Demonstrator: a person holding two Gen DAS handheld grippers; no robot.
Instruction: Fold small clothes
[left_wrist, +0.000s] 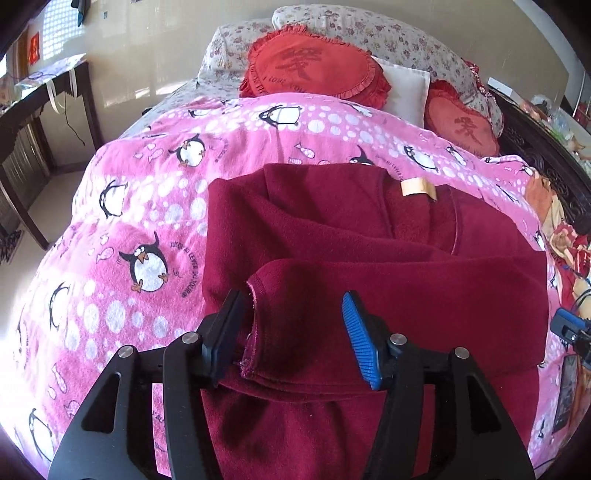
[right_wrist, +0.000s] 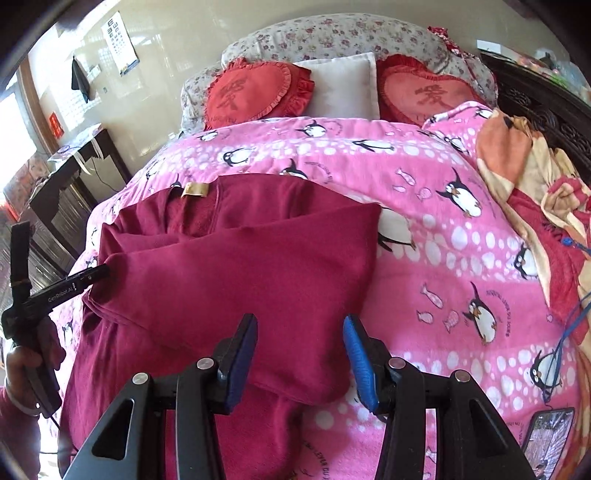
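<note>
Left wrist view. Left gripper (left_wrist: 295, 325): fingers about half open, straddling a folded sleeve cuff of the sweater (left_wrist: 369, 258); the black left finger (left_wrist: 225, 332) touches the cuff edge, the blue right finger (left_wrist: 360, 339) stands clear of the cloth, so nothing is clamped. Sweater: dark red fleece, lying partly folded on the blanket (left_wrist: 129, 221), a tan neck label (left_wrist: 417, 188) at its far edge. Blanket: pink, penguin print, covering the bed. Far end: two red heart cushions (left_wrist: 314, 64), a white pillow (left_wrist: 406, 88) between them, a flowered bolster (left_wrist: 388, 29) behind. Far left: a dark desk (left_wrist: 44, 99). Right edge: tip of the right gripper (left_wrist: 569, 328).

Right wrist view. Right gripper (right_wrist: 299, 350): fingers partly open over the near right corner of the sweater (right_wrist: 240, 266); whether the pads press the cloth cannot be told. Left gripper (right_wrist: 92, 275) at the left, held by a hand (right_wrist: 22, 369), its tip at the sweater's left fold. Right: orange and red bedding (right_wrist: 535, 184) piled on the blanket (right_wrist: 443, 258); a phone (right_wrist: 550, 439) near the right corner.
</note>
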